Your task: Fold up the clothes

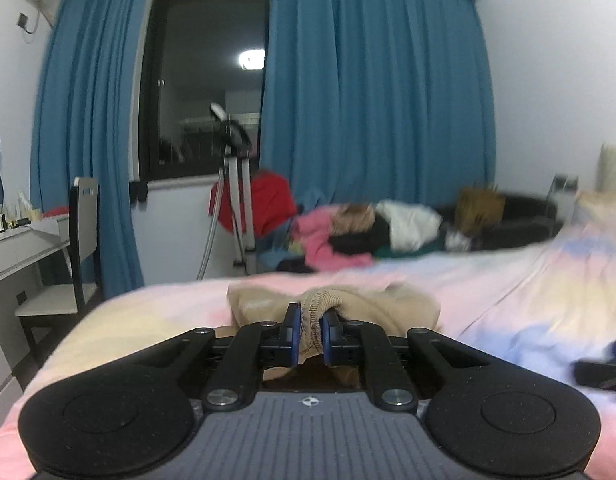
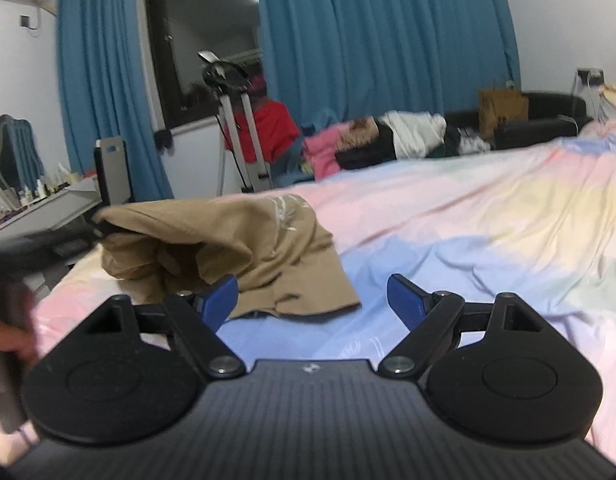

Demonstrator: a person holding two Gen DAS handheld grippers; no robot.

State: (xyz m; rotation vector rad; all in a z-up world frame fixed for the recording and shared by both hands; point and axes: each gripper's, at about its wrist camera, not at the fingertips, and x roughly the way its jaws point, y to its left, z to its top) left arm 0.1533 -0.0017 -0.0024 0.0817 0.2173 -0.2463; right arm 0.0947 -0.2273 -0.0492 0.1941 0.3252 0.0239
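Now left gripper pinches tan garment ribbed hem (lifting to spread it on bed); right gripper fingers spread, empty.

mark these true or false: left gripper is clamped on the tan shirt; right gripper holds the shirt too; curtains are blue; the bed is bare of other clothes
1. The left gripper is clamped on the tan shirt. True: its ribbed edge sits between the pads.
2. The right gripper holds the shirt too. False: it is open and holds nothing.
3. The curtains are blue. True.
4. The bed is bare of other clothes. False: a clothes pile lies at its far side.
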